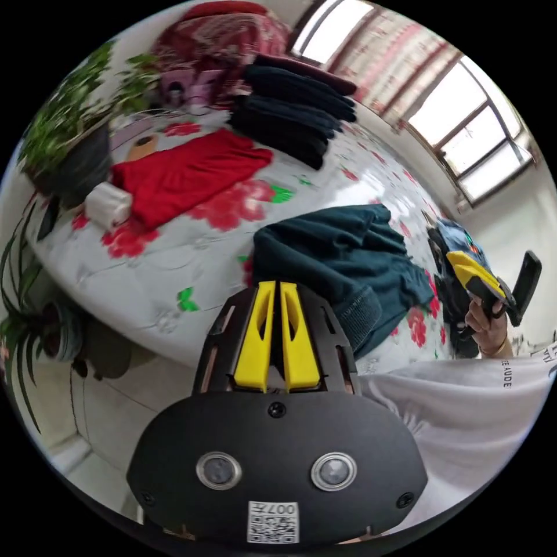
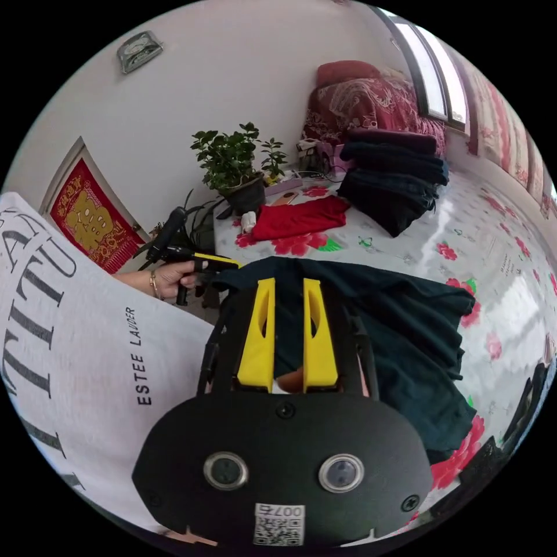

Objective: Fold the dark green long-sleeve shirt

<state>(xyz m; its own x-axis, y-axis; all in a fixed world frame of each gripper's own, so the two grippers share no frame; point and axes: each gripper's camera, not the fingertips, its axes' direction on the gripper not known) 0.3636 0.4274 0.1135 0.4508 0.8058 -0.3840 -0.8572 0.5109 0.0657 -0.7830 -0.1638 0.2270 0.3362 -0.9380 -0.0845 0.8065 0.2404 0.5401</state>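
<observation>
Flower-printed bed cover (image 1: 174,272), spread over the whole bed. Dark green long-sleeve shirt (image 1: 342,261), bunched in a heap near the bed's edge, just in front of the person. Stack of folded dark clothes (image 1: 296,110) farther back, beside a flat red garment (image 1: 185,171). Potted plant (image 2: 232,159) at the bed's corner. Left gripper (image 1: 277,287): jaws almost together, tips at the shirt's edge, holding nothing. Right gripper (image 2: 288,285): jaws slightly apart over the shirt, grasping nothing.
</observation>
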